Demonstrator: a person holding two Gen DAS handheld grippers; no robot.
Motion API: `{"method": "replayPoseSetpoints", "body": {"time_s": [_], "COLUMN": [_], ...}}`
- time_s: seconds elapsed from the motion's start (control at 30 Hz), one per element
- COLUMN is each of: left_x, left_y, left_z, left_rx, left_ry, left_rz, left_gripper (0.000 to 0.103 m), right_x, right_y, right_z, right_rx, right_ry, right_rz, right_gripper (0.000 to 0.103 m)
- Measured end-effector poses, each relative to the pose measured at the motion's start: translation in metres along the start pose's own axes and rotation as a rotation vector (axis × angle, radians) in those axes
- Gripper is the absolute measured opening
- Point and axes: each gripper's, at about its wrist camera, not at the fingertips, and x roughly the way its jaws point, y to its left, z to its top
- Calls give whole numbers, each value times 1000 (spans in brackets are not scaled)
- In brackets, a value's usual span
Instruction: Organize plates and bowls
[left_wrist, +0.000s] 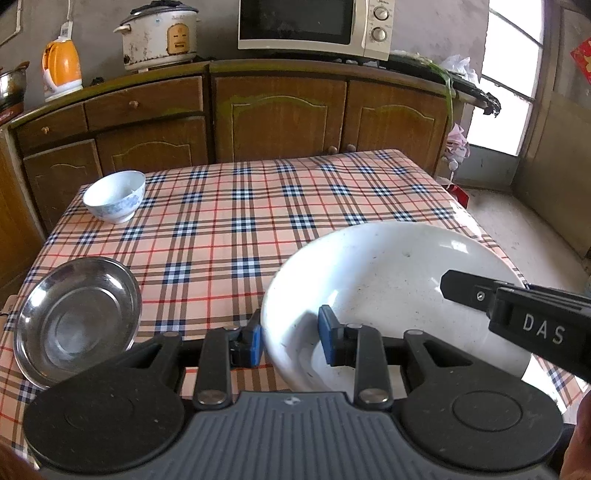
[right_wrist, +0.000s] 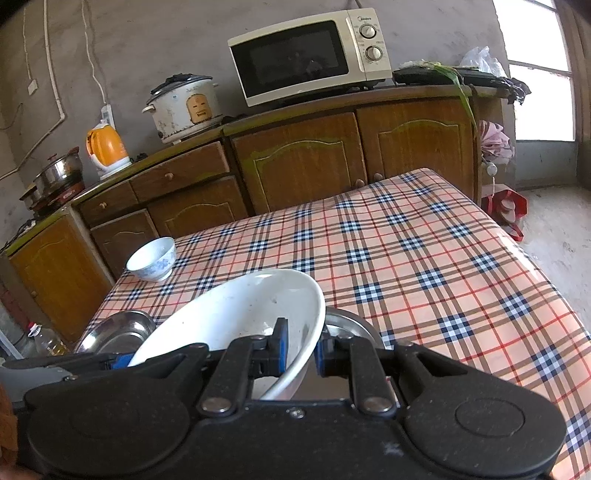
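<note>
A large white bowl (left_wrist: 388, 280) is held tilted above the plaid table. My left gripper (left_wrist: 290, 341) straddles its near-left rim, blue pads on either side. My right gripper (right_wrist: 300, 350) grips the bowl's (right_wrist: 236, 317) right rim, and its finger also shows in the left wrist view (left_wrist: 517, 314). A steel dish (left_wrist: 77, 317) lies at the table's near left and also shows in the right wrist view (right_wrist: 122, 330). Another steel dish (right_wrist: 351, 321) sits under the white bowl. A small white-and-blue bowl (left_wrist: 115, 195) stands at the far left, and also shows in the right wrist view (right_wrist: 152, 258).
The table (left_wrist: 258, 229) has a plaid cloth. Behind it stand wooden cabinets (left_wrist: 280, 114) with a microwave (left_wrist: 314, 26), rice cooker (left_wrist: 159, 35) and orange kettle (left_wrist: 61, 68). A doorway (left_wrist: 517, 92) is at the right. A bottle (right_wrist: 46, 339) stands left of the table.
</note>
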Motion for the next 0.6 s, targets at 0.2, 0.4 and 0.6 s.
{"method": "replayPoseSetpoints", "body": {"time_s": [0.2, 0.4, 0.6], "left_x": [7, 16, 28], "left_y": [-3, -5, -5], "left_z": [0, -2, -8], "left_rx": [5, 19, 30], "left_ry": [8, 26, 60], "left_rz": [-15, -14, -13], "left_gripper": [30, 30, 30], "right_x": [3, 12, 25], "right_y": [-7, -13, -20], "right_z": [-1, -6, -13], "right_rx": [12, 23, 40], "right_ry": [6, 26, 62], "right_rz": [-11, -11, -13], "right_gripper": [19, 19, 19]}}
